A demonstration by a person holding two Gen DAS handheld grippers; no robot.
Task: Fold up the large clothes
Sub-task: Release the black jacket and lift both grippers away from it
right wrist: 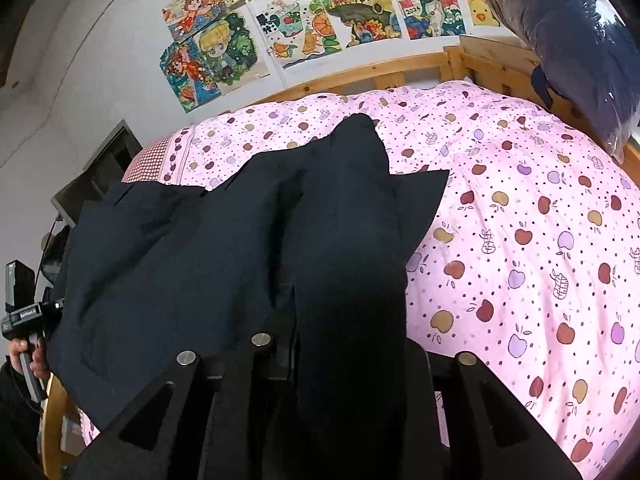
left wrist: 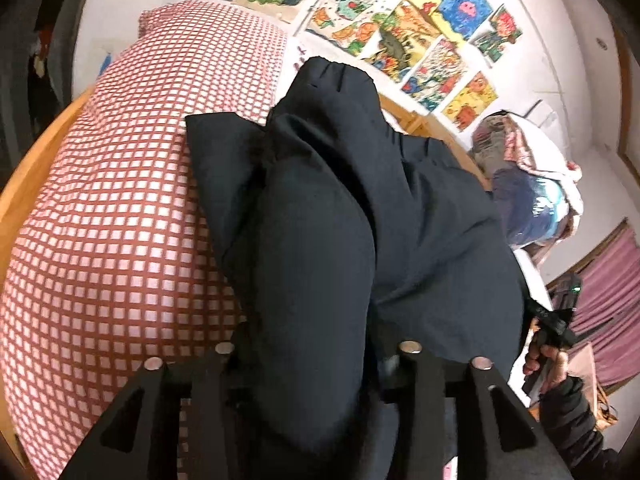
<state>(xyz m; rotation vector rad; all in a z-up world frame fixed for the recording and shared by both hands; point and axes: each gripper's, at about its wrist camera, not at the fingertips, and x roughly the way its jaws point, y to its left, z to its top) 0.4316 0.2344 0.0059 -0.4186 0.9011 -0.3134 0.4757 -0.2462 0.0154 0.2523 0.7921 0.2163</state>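
In the left wrist view, the left gripper (left wrist: 316,354) pinches a fold of the dark garment (left wrist: 360,216), which drapes from six o'clock toward twelve over the red checked bedding (left wrist: 120,220). In the right wrist view, the right gripper (right wrist: 352,350) likewise clamps the garment (right wrist: 180,248), spread toward ten o'clock across the pink apple-print quilt (right wrist: 520,240).

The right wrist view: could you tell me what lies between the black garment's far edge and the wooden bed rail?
Only the pink apple-print quilt fills that stretch between the black garment and the wooden bed rail.
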